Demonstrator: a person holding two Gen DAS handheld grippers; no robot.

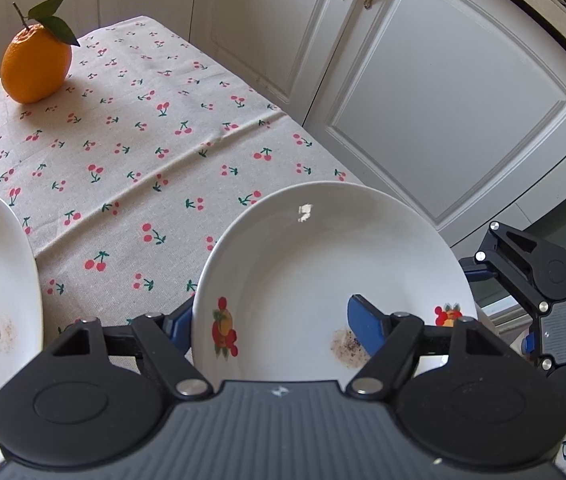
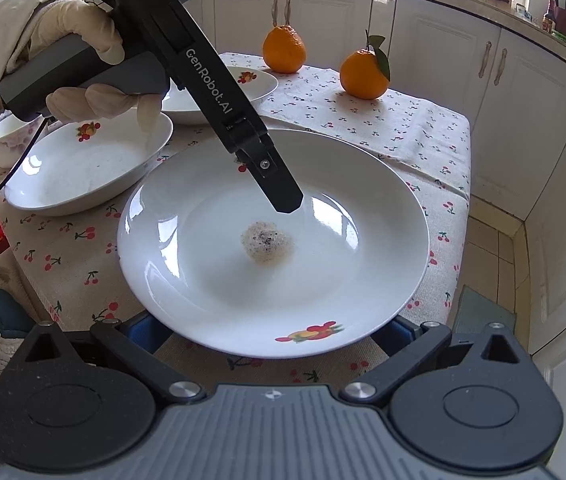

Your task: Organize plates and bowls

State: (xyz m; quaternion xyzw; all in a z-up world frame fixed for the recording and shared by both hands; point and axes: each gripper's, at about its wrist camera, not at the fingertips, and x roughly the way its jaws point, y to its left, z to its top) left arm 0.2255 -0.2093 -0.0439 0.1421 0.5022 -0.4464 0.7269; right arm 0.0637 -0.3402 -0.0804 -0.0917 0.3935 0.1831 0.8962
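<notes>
Left tongs' [image 1: 271,330] far blue pad [image 1: 177,326] half hidden behind the plate [image 1: 323,264] rim.

Three plates [image 2: 273,240] [image 2: 83,168] [image 2: 259,82], one bowl [image 2: 7,140], two oranges [image 2: 284,49] [image 2: 364,74].

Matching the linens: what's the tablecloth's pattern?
Red cherries with green stems on the beige tablecloth; left wrist view.

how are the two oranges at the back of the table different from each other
The right orange carries a stem with green leaves; the left orange shows no leaves. The left orange has a bumpy, pear-like neck; the right one is rounder. The left one sits farther back. Both rest on the cherry tablecloth.
</notes>
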